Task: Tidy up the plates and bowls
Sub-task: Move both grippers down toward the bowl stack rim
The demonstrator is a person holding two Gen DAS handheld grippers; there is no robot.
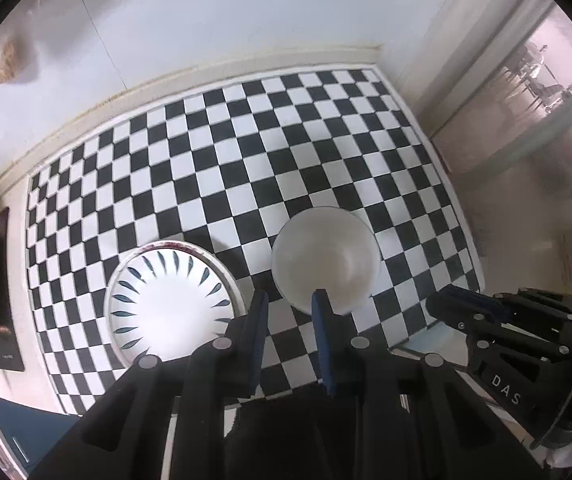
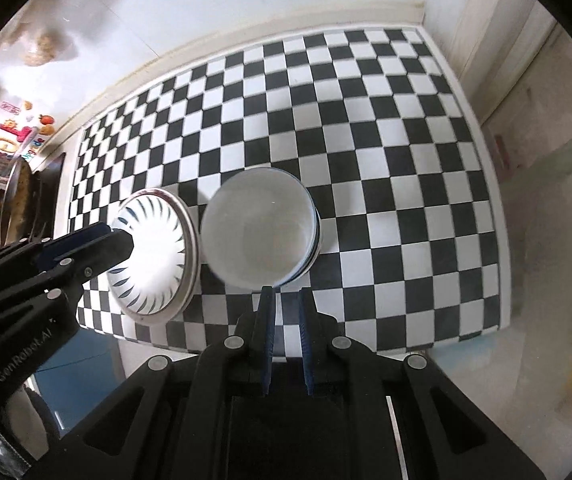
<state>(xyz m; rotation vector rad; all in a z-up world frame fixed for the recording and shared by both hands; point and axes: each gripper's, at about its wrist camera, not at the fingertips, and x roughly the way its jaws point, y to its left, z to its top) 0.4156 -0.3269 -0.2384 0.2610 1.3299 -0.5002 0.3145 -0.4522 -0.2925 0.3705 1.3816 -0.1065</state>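
Note:
A white plate with blue leaf marks lies on the checkered mat, on top of another plate whose rim shows around it. Right of it stands a white bowl; in the right wrist view this bowl sits nested in another with a blue rim. My left gripper hovers above the gap between plate and bowl, shut, with nothing between its fingers. My right gripper hangs above the bowl's near edge, also shut and empty. Each gripper shows in the other's view: the left gripper over the plate, the right gripper beside the bowl.
The mat covers most of the counter up to a white wall. At the far left are a dark stove with a pan and colourful magnets. A glass door is to the right. Blue floor shows below the counter edge.

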